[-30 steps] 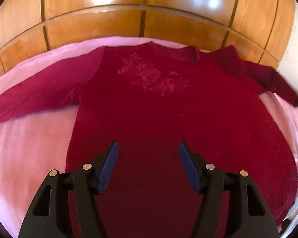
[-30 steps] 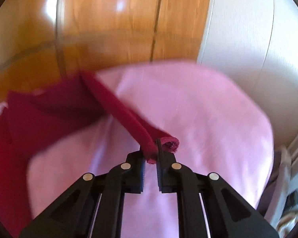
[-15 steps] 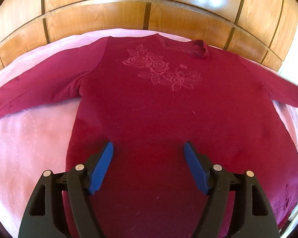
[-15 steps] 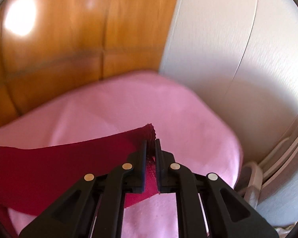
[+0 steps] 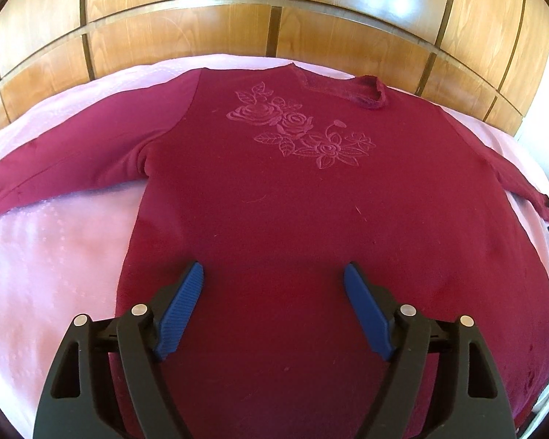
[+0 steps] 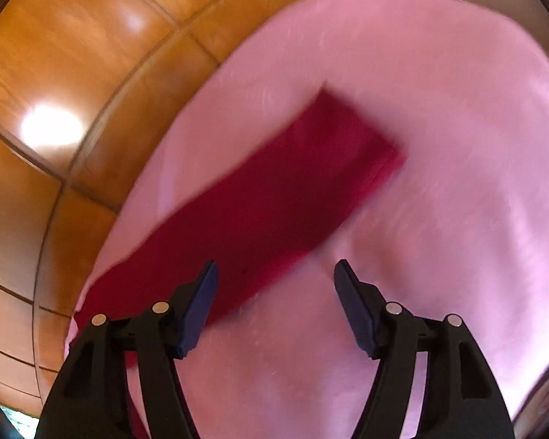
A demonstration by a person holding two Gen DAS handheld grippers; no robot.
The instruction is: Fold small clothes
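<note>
Flat maroon knit sweater point(image 5: 274, 201), rose-embossed chest.

- The red sweater point(image 5: 296, 197) runs out of the left wrist view at 6 o'clock, its hem unseen behind the left gripper point(image 5: 273, 309).
- Its left sleeve point(image 5: 66, 168) is cut off at 9 o'clock, cuff out of frame.
- In the right wrist view, the right sleeve point(image 6: 260, 212) is motion-blurred, and its shoulder end is hidden behind the right gripper point(image 6: 276, 305) near 7 o'clock.
- The pink cover point(image 6: 439, 219) is smeared; its texture is unreadable.
</note>
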